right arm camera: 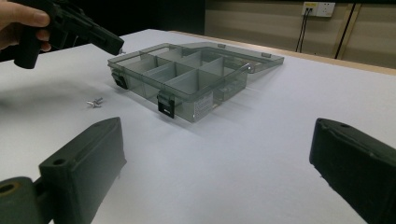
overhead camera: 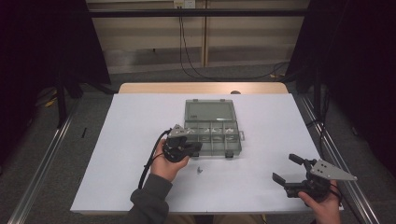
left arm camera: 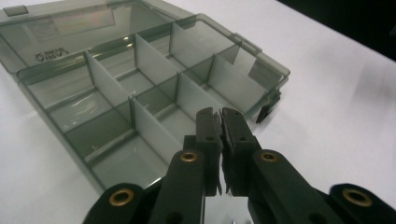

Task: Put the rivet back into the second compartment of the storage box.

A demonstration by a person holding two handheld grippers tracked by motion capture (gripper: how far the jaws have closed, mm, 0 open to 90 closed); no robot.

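Dim room, grey floor (overhead camera: pixel 140 70), beige wall (overhead camera: pixel 154 35)

My worktop (overhead camera: pixel 140 140) is a white sheet over a wooden top, whose bare far edge shows as a tan strip. On it, near the middle, lies an open grey compartment box (overhead camera: pixel 212 133), its lid (overhead camera: pixel 209 111) flat on the worktop behind the tray. Just in front of the box, near its left corner, lie a couple of small screws (overhead camera: pixel 199 170).
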